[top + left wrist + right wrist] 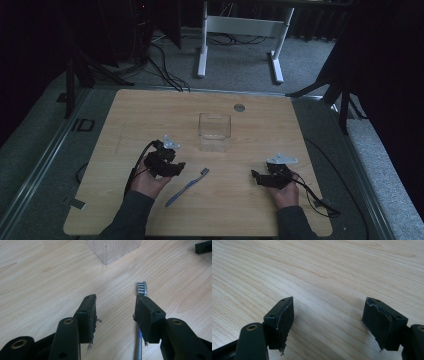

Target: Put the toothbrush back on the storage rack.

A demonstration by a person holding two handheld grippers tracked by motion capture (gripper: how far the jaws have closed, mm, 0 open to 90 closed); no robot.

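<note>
A blue toothbrush (pixel 187 187) lies flat on the wooden table (pixel 125 115), with its grey bristle head (pixel 142 288) pointing toward a clear plastic container (pixel 215 131). My left gripper (pixel 175 167) sits just left of the brush. It is open in the left gripper view (pixel 115 300), and the brush handle (pixel 139 348) passes under the right-hand jaw, not between the two. My right gripper (pixel 256 176) rests at the table's right and is open (pixel 329 302) over bare wood. The container's ribbed corner (pixel 112 251) stands ahead of the left jaws.
A small grey round disc (pixel 239 107) lies behind the container near the far edge. Cables trail from both grippers toward the table's front corners. A white desk frame (pixel 240 30) stands on the floor beyond the table.
</note>
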